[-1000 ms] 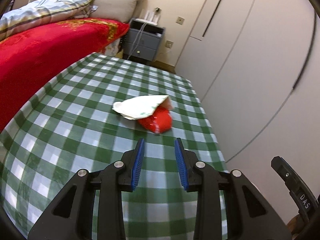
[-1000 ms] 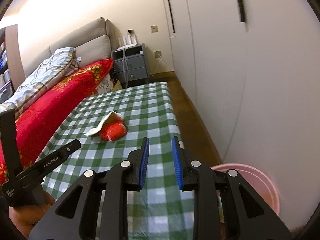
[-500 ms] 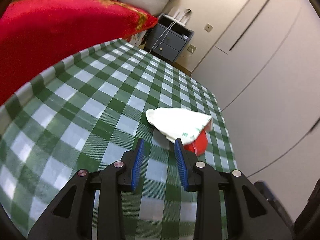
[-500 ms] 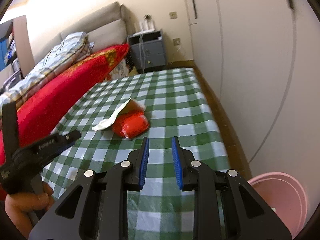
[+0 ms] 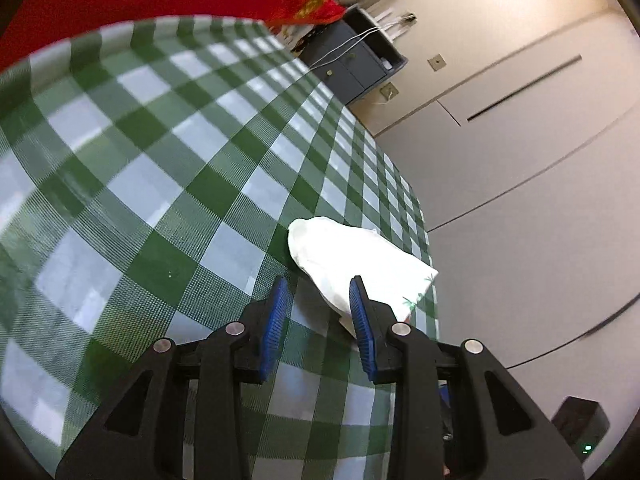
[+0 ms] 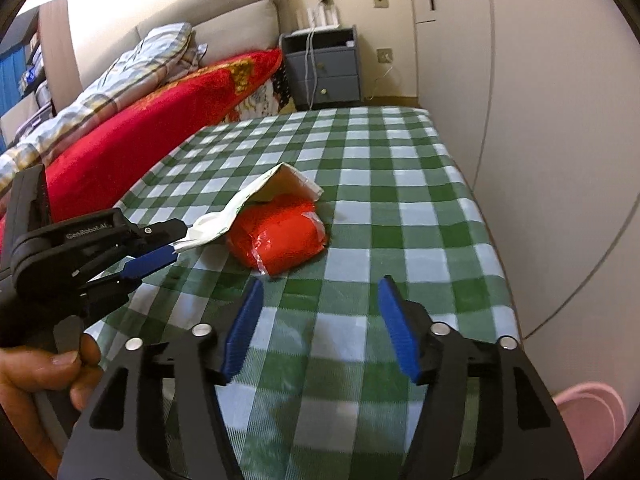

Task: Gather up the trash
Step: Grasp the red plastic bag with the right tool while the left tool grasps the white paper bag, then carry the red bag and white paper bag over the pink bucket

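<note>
So the trash is two pieces sitting together near the middle of the desk [image 6: 400, 240], which has a green and white checked cloth on it. There's a white wrapper [image 6: 256, 196] draped partly over a red plastic packet [image 6: 280, 236], touching it, with the red packet at about 4 o'clock from the wrapper in the right wrist view. In the left wrist view the white wrapper [image 5: 360, 268] is pretty much all you see of the pile.

The left gripper [image 5: 318, 320] has its jaws spread, and the near corner of the wrapper sits right at the tip of its right-hand finger, slightly between the two. From the right camera, the left gripper [image 6: 160, 248] comes in from 9 o'clock with its blue tips at the wrapper's loose end; can't tell if it's actually touching. The right gripper [image 6: 320, 328] is wide open too, holding nothing, hovering just short of the red packet, which sits at its 12 o'clock.

Further out: a bed with a red blanket [image 6: 152, 140] at 10 o'clock, a grey nightstand [image 6: 324, 68] at 12, and a pink bin [image 6: 592, 424] down at 4 o'clock beside the desk.
</note>
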The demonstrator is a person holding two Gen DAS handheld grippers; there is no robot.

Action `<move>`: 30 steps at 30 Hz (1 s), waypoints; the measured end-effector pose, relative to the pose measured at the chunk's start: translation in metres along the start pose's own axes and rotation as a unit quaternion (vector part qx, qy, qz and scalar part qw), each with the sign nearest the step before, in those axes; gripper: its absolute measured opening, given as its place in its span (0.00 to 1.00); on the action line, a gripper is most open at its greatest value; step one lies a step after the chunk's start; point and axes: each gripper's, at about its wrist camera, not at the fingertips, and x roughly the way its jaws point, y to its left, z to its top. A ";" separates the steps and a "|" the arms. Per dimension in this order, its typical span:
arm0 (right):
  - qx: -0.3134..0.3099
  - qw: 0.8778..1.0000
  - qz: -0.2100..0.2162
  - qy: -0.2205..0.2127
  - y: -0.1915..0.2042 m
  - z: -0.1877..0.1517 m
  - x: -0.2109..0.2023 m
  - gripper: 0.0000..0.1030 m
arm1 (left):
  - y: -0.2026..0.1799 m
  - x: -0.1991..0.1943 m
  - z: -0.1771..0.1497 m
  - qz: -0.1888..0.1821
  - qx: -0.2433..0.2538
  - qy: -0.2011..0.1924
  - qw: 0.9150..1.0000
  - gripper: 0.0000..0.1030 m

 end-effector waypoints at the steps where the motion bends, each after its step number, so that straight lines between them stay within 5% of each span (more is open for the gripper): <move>1: -0.005 1.000 0.003 0.004 0.002 0.003 0.006 0.66 | 0.003 0.003 0.000 -0.002 -0.008 0.004 1.000 0.30; 5: -0.032 0.999 0.012 0.017 0.012 0.016 0.027 0.78 | 0.001 0.010 0.002 -0.021 -0.010 0.012 1.000 0.26; 7: -0.051 0.998 0.014 0.028 0.020 0.025 0.040 0.81 | -0.003 0.009 0.003 -0.023 0.004 0.009 1.000 0.08; 8: -0.063 0.997 0.011 0.032 0.024 0.028 0.046 0.81 | -0.006 0.006 0.004 -0.019 0.015 0.002 1.000 0.06; 14: -0.108 0.992 0.014 0.062 0.035 0.041 0.071 0.83 | -0.025 -0.021 0.011 0.018 0.073 -0.065 0.995 0.04; 17: -0.113 0.990 0.029 0.079 0.036 0.040 0.077 0.70 | -0.028 -0.031 0.013 0.043 0.087 -0.092 0.991 0.04; 21: -0.109 0.991 0.034 0.073 0.035 0.038 0.072 0.65 | -0.033 -0.044 0.013 0.060 0.101 -0.112 0.987 0.04; 30: -0.067 0.997 0.005 0.040 0.021 0.033 0.009 0.64 | -0.070 -0.068 -0.005 0.121 0.212 -0.132 0.961 0.04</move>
